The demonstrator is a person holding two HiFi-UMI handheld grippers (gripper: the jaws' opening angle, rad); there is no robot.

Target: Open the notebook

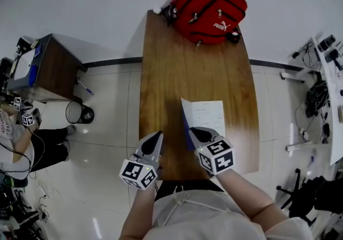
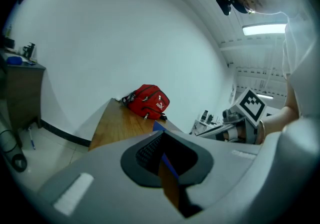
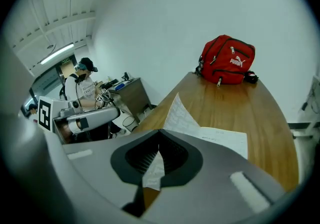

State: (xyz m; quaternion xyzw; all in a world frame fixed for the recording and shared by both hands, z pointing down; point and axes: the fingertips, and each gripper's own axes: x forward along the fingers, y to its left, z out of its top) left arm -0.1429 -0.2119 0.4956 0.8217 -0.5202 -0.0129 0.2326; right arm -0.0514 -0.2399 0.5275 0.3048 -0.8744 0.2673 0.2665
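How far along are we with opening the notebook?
Done: the blue-covered paper notebook lies partly open on the brown wooden table, a written page exposed. In hand: the right gripper is shut on a lifted white page. To do: lay that page flat. The left gripper holds nothing.
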